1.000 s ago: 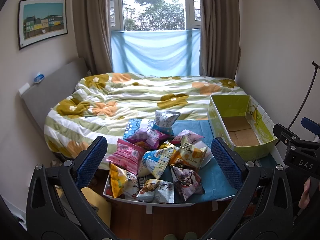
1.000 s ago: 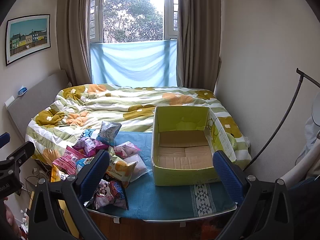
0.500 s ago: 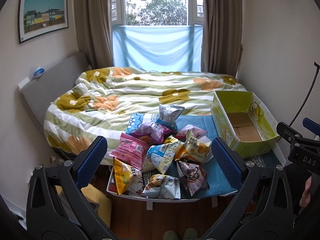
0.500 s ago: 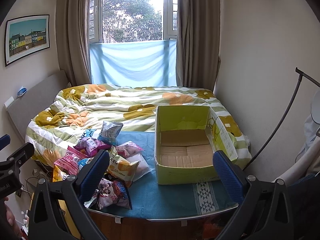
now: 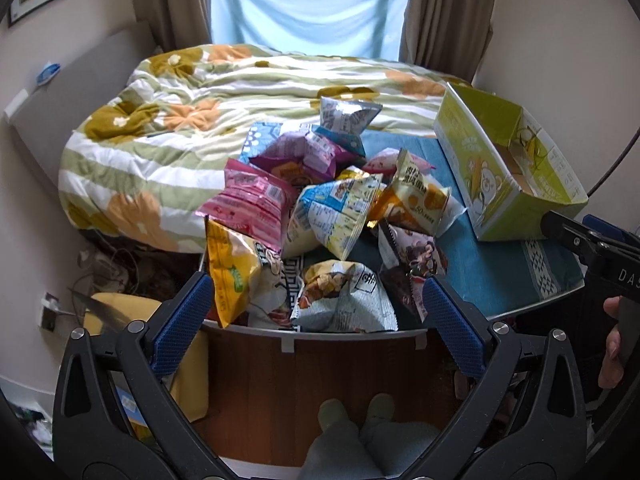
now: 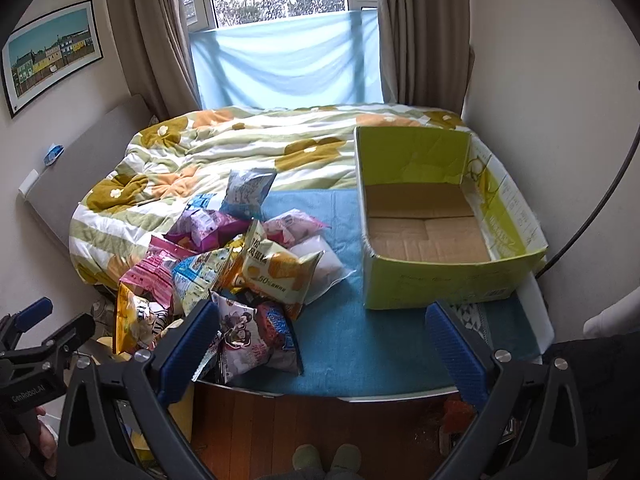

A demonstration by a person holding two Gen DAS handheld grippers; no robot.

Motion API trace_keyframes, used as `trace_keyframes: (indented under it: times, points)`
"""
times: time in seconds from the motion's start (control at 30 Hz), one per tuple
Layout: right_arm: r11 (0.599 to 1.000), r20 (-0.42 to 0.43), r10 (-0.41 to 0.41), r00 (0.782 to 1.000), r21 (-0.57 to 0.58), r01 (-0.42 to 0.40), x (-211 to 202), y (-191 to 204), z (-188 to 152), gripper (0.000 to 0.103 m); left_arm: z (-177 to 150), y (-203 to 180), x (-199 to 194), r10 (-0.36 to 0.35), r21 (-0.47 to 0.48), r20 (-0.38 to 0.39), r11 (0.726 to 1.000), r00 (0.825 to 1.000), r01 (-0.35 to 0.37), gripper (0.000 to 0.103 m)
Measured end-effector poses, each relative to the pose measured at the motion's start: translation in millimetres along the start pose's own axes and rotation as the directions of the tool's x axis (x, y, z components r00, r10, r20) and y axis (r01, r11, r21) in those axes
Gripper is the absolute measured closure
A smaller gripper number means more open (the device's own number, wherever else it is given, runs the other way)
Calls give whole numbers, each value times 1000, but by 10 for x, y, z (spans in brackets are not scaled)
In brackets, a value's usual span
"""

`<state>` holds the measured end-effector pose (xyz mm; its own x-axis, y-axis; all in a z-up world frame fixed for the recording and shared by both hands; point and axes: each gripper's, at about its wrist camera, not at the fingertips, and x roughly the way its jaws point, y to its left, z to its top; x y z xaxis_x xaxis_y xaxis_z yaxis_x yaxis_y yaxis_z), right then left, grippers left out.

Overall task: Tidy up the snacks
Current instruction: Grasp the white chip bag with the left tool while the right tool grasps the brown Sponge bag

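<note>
A pile of several snack bags [image 5: 328,216] lies on the blue cloth at the bed's near edge; it also shows in the right wrist view [image 6: 240,268]. An empty green cardboard box [image 6: 436,240] stands to the right of the pile, also seen in the left wrist view [image 5: 508,172]. My left gripper [image 5: 316,316] is open and empty, just short of the nearest bags, a grey-white one [image 5: 344,300] and a yellow one [image 5: 232,268]. My right gripper [image 6: 324,336] is open and empty, over the cloth's front edge between the pile and the box.
The bed with a flowered quilt [image 5: 192,120] fills the space behind. Blue cloth [image 6: 344,344] covers the bed's near end. Wooden floor [image 5: 332,372] and the person's feet lie below. A yellow object [image 5: 120,312] sits on the floor at left. Walls close in on both sides.
Both grippers have moved forward and tilted down toward the bed's near edge. The snack pile and the box now look larger and closer. Both stay open.
</note>
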<state>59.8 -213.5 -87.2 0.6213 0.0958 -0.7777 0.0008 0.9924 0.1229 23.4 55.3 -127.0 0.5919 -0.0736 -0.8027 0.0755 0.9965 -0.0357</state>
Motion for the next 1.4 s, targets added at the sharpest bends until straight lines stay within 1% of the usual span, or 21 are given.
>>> trace_keyframes:
  times: [0.13,0.27,0.33,0.43,0.5,0.57,0.63,0.7,0.77,0.87,1.03,1.17,1.3,1.4]
  points:
    - [998,-72,61,996,8,-60,355,18,-95,0,-136,-20,310,-22,-4,-51,1000,998,22,1]
    - [988,-150,151,977,26,-149,725,48,-145,0,-189,-83,572,-29,5,-81,1000,996,30,1]
    - [982,-191,191,963,35,-188,918,68,-158,0,-190,-137,704,-21,23,-96,999,995,23,1]
    - [965,-253,262,931,70,-253,1180,93,-175,0,-179,-218,877,4,56,-118,998,993,3,1]
    - [955,-283,296,912,79,-286,1308,126,-182,0,-193,-242,997,5,61,-137,998,991,3,1]
    - [948,-307,318,897,79,-309,1426,159,-186,0,-223,-255,1124,11,66,-159,998,987,-1,7]
    - [940,-328,341,881,89,-331,1534,191,-203,0,-246,-264,1222,15,72,-177,997,984,-2,16]
    - [927,-350,373,859,108,-358,1631,212,-235,0,-269,-292,1297,27,88,-190,996,981,-11,21]
    - [918,-368,396,841,125,-377,1708,232,-269,0,-292,-320,1346,33,101,-192,995,981,-13,22]
    - [910,-383,412,827,132,-392,1789,256,-319,0,-308,-356,1396,41,114,-195,993,980,-19,22]
    - [901,-401,431,808,136,-413,1876,265,-359,0,-319,-371,1442,41,119,-200,993,979,-17,23]
    - [896,-400,439,804,134,-423,1936,263,-346,0,-324,-360,1437,25,117,-205,993,979,-1,27]
    - [883,-412,465,784,156,-442,2005,251,-355,0,-329,-348,1442,19,121,-208,993,978,6,30]
    - [876,-410,478,776,169,-451,2040,204,-372,0,-321,-337,1439,11,113,-211,994,977,13,31]
